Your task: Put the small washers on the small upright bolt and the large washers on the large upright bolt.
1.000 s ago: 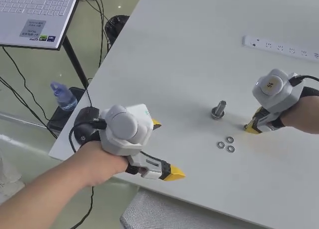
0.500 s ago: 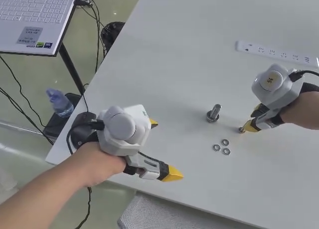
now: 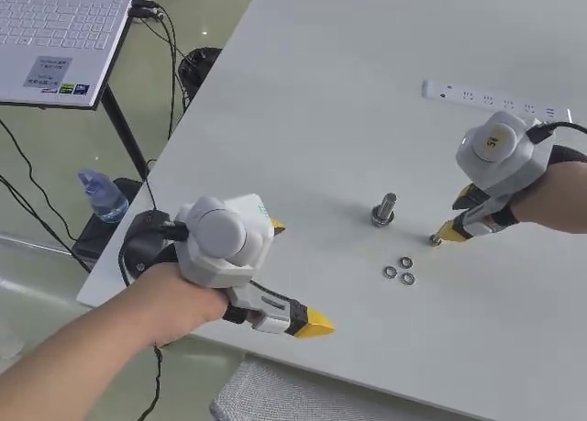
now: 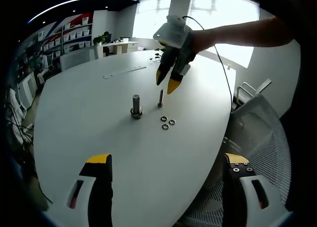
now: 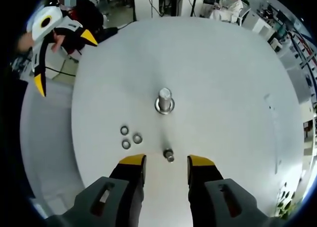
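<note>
Jaws wide on left gripper (image 3: 295,273), narrower on right gripper (image 5: 167,160) at small bolt (image 5: 169,155)

Worktop (image 3: 348,100): smooth, matt white surface. Large bolt (image 3: 383,210), small bolt (image 5: 169,155) and washers (image 3: 398,271): bare, shiny metal. Left tongs (image 4: 168,160) and right tongs (image 5: 166,160): glossy white plastic housings, yellow tips.

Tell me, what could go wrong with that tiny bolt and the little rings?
The right tongs sit open right by the small upright bolt; a bump could knock it over. The three small washers lie bunched together, so pinching one might shove the others away or lift two at once.
</note>
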A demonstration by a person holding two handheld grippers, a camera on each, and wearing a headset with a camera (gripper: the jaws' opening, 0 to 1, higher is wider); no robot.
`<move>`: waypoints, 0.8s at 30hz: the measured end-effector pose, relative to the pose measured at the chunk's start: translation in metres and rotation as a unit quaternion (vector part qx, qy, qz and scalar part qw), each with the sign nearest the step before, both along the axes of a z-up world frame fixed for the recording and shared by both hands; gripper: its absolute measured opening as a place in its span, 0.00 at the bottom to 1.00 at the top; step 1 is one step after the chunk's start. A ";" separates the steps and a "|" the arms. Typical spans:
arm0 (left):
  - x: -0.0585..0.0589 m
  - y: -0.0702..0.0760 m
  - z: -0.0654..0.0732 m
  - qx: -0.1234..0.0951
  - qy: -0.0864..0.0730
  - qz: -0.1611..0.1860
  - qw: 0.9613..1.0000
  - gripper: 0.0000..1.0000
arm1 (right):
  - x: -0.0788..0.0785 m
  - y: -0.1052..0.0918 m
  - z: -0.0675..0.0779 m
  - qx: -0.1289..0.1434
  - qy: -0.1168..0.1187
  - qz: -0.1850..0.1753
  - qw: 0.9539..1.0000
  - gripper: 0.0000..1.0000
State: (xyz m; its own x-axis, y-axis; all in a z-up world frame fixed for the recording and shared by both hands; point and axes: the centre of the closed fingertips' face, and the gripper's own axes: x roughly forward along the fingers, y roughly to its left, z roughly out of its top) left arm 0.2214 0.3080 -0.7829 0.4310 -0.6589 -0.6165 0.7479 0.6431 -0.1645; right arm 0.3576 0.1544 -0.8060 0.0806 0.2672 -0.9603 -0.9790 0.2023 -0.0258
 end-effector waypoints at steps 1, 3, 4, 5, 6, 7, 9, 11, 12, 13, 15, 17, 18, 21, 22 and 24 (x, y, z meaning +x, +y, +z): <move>0.000 0.000 0.000 0.000 -0.001 0.001 1.000 0.93 | 0.000 0.000 0.000 0.000 0.000 0.000 1.000 0.35; 0.001 0.000 0.001 0.000 -0.001 0.002 1.000 0.93 | -0.002 0.001 0.000 -0.001 -0.001 0.003 1.000 0.35; 0.001 0.000 0.001 0.000 -0.002 0.002 1.000 0.93 | -0.002 0.001 0.000 -0.001 -0.002 0.005 1.000 0.35; 0.001 0.000 0.001 0.000 -0.002 0.002 1.000 0.93 | -0.002 0.001 0.000 -0.001 -0.002 0.005 1.000 0.35; 0.001 0.000 0.001 0.000 -0.003 0.002 1.000 0.93 | -0.002 0.001 0.000 -0.001 -0.002 0.005 1.000 0.35; 0.001 0.001 0.001 0.000 -0.002 0.002 1.000 0.93 | -0.003 0.001 0.001 -0.001 -0.001 0.005 1.000 0.34; 0.001 0.001 0.000 0.000 -0.001 0.002 1.000 0.93 | -0.003 0.001 0.000 0.000 0.000 0.005 1.000 0.34; 0.000 0.001 0.000 0.001 0.000 0.001 1.000 0.93 | -0.003 0.002 -0.001 0.001 0.001 0.007 1.000 0.34; 0.000 0.001 -0.001 0.001 0.000 0.001 1.000 0.93 | -0.004 0.004 -0.001 0.004 0.002 0.008 1.000 0.34; 0.000 0.001 -0.001 0.000 0.001 0.002 1.000 0.93 | -0.006 0.006 0.001 0.008 0.002 0.008 1.000 0.34; 0.000 0.001 -0.002 0.001 0.000 0.001 1.000 0.92 | -0.009 0.010 0.001 0.008 0.000 0.015 1.000 0.34; -0.001 0.000 -0.002 0.001 -0.001 -0.002 1.000 0.92 | -0.011 0.013 0.000 0.009 0.002 0.020 1.000 0.34; -0.001 0.000 -0.002 0.001 0.001 -0.002 1.000 0.92 | -0.011 0.015 -0.002 0.009 0.003 0.022 1.000 0.34; -0.001 0.000 -0.003 0.001 0.000 -0.002 1.000 0.92 | -0.016 0.020 -0.003 0.009 0.004 0.030 0.999 0.34; -0.001 0.000 -0.003 0.001 0.001 -0.002 1.000 0.92 | -0.018 0.022 -0.005 0.009 0.007 0.032 0.999 0.34; -0.001 0.001 -0.003 0.000 0.002 -0.001 1.000 0.91 | -0.023 0.025 -0.007 0.008 0.009 0.037 0.999 0.34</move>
